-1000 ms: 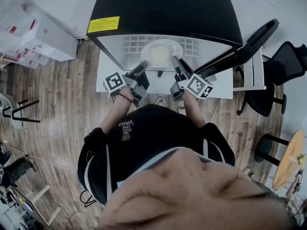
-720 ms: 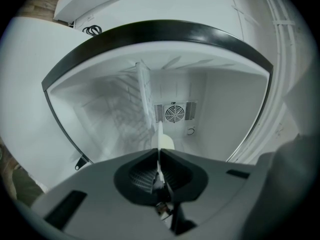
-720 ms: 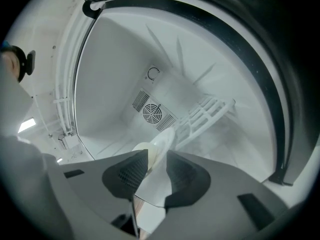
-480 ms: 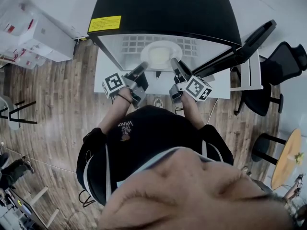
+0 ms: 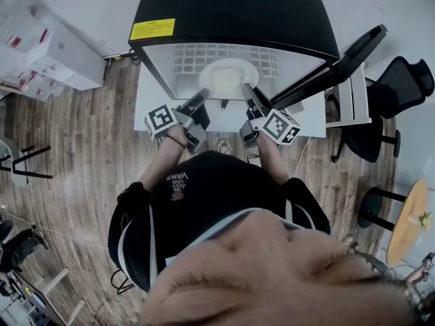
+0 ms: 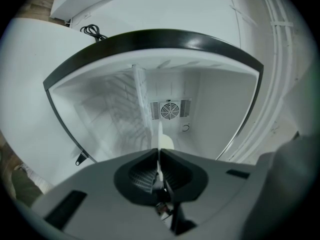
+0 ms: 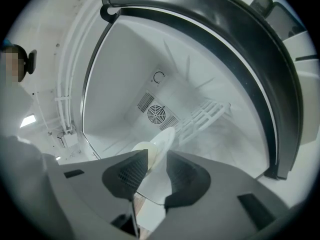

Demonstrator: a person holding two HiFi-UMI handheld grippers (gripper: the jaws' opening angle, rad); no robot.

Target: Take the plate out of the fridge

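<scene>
A pale round plate [image 5: 228, 75] lies on the wire shelf [image 5: 187, 63] inside the open black fridge [image 5: 234, 12]. My left gripper [image 5: 202, 94] reaches in at the plate's near left rim. In the left gripper view the plate [image 6: 165, 142] shows edge-on, and the left gripper [image 6: 159, 151] is shut on it. My right gripper [image 5: 246, 88] is at the near right rim. In the right gripper view the plate [image 7: 162, 139] runs between the pads of the right gripper [image 7: 156, 154], whose jaws have just been closing and now press on it.
The fridge door [image 5: 333, 73] stands open to the right. The fridge rests on a white platform [image 5: 312, 124]. A black office chair [image 5: 401, 87] and a round wooden table [image 5: 408, 223] are at the right, and white boxes [image 5: 47, 53] at the left. A fan grille [image 6: 170, 109] is in the back wall.
Both grippers stay at the plate's near rim and the plate has not moved. Only the head view has shifted slightly.
</scene>
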